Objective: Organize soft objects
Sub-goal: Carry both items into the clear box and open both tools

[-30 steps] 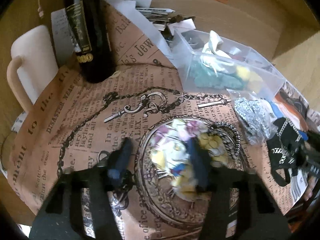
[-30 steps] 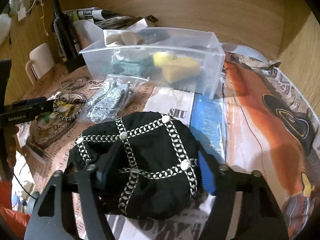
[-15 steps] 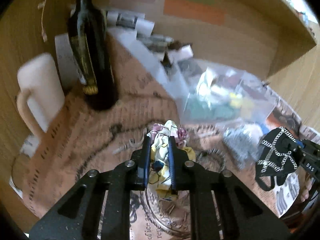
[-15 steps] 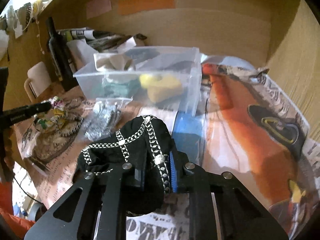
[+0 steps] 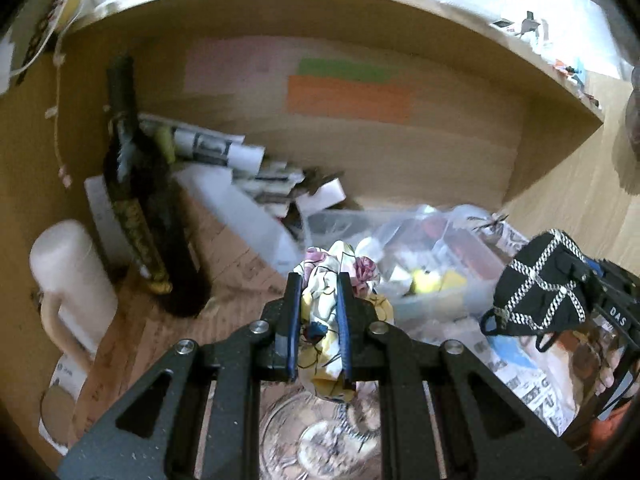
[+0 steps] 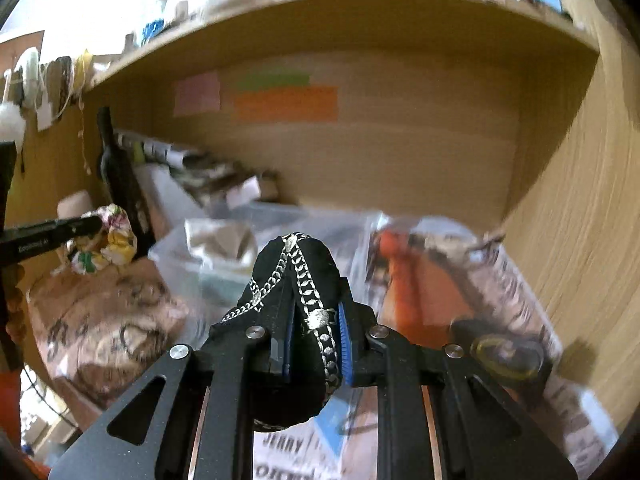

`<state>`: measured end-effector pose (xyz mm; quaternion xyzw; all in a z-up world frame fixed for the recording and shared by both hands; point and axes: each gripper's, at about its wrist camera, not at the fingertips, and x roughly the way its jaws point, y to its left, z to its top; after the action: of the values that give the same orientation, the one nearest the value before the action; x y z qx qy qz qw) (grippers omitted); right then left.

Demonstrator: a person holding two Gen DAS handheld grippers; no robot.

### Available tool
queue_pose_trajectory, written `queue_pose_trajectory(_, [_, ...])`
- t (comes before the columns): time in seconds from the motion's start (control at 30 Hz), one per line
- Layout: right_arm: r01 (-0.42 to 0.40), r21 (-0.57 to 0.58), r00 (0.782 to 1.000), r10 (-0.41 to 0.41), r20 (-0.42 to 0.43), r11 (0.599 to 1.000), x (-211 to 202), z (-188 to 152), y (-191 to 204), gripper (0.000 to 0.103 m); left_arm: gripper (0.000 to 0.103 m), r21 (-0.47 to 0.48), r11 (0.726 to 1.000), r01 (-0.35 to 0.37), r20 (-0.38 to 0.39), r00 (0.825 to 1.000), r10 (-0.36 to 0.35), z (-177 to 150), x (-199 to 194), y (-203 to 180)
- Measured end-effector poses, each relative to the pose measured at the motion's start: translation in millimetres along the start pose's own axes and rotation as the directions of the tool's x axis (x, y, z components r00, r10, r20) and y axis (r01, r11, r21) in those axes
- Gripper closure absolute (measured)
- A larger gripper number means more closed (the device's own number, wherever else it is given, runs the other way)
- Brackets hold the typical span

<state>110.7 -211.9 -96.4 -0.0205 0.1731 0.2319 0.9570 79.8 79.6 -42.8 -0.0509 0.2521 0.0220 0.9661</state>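
Observation:
My left gripper (image 5: 318, 280) is shut on a floral cloth (image 5: 320, 312), yellow, pink and white, and holds it up above the table. It also shows in the right wrist view (image 6: 106, 240) at the left. My right gripper (image 6: 314, 284) is shut on a black cloth with silver chain pattern (image 6: 296, 276) and holds it lifted; in the left wrist view this black cloth (image 5: 536, 288) hangs at the right. A clear plastic bin (image 5: 448, 268) with soft items inside stands behind both cloths, and shows in the right wrist view (image 6: 224, 256) too.
A dark wine bottle (image 5: 140, 208) and a cream mug (image 5: 68, 280) stand at the left. Newspaper-print sheets (image 6: 100, 320) cover the table. Rolled papers (image 5: 216, 148) lie at the back. Wooden walls (image 6: 580, 220) close in the back and right.
Both grippers shut on their cloths, the left on the floral one, the right on the black one, and lifted them off the table. Both views now tilt upward toward the back wall.

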Motion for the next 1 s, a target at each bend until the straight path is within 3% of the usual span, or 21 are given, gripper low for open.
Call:
queue_pose_trajectory(0.23, [0.025,0.005,0.996,-0.025,0.083,1.0,9,30,-5,0.087,0.087,0.019,0.999,0.03,0.026,0.999,-0.031,26,17,-14])
queue_pose_trajectory(0.47, [0.053,0.005,0.993,-0.053,0.101,0.999,35,50,-11,0.087,0.087,0.019,0.997,0.073,-0.004,0.997,-0.073,49,51,-22])
queue_pose_trajectory(0.7, [0.096,0.004,0.993,-0.096,0.065,0.995,73,54,-12,0.087,0.087,0.042,0.998,0.053,-0.058,0.997,-0.051,53,94,-33])
queue_pose_trajectory(1.0, [0.12,-0.012,0.991,-0.12,-0.056,0.993,127,39,-13,0.087,0.087,0.029,1.0,0.008,-0.169,0.986,-0.003,39,142,-23])
